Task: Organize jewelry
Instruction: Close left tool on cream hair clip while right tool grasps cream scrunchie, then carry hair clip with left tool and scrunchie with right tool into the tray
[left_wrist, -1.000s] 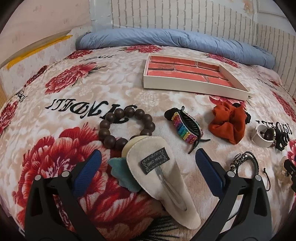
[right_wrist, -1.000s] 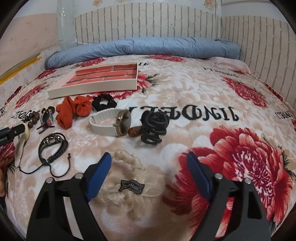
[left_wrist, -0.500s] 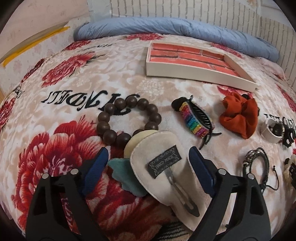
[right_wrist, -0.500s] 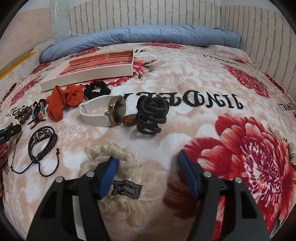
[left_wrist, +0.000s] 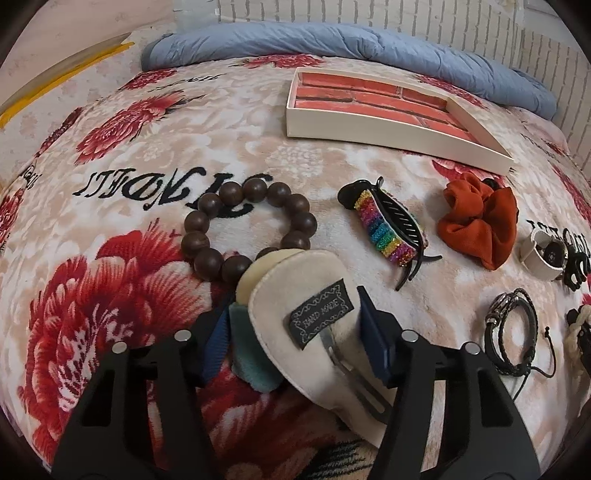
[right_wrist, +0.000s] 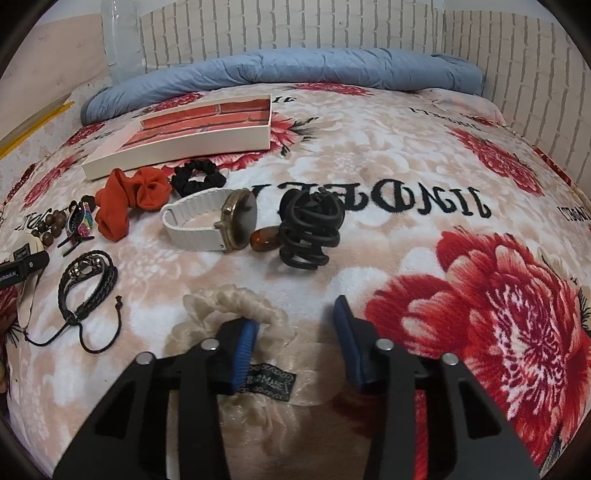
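My left gripper (left_wrist: 295, 332) has closed its blue pads on both sides of a cream felt hair clip (left_wrist: 314, 314) with a black "hand made" label and a teal leaf. A brown bead bracelet (left_wrist: 247, 229) lies just beyond it. My right gripper (right_wrist: 295, 343) is half open around a cream braided fabric hair piece (right_wrist: 236, 310) with a black label; the pads straddle it without visibly pressing. The tray (left_wrist: 388, 127) with a brick-print floor lies at the back and also shows in the right wrist view (right_wrist: 184, 155).
On the floral blanket lie a rainbow claw clip (left_wrist: 388, 232), an orange scrunchie (left_wrist: 480, 221), a white-strap watch (right_wrist: 210, 225), a black claw clip (right_wrist: 310, 232), an amber bead (right_wrist: 264, 238), a black scrunchie (right_wrist: 197, 177) and a black braided bracelet (right_wrist: 86, 280). A blue duvet (right_wrist: 277, 70) lines the back.
Both grippers moved forward and down over their hair pieces and narrowed. The left pads came in against the felt clip; the right pads came in around the braided piece.
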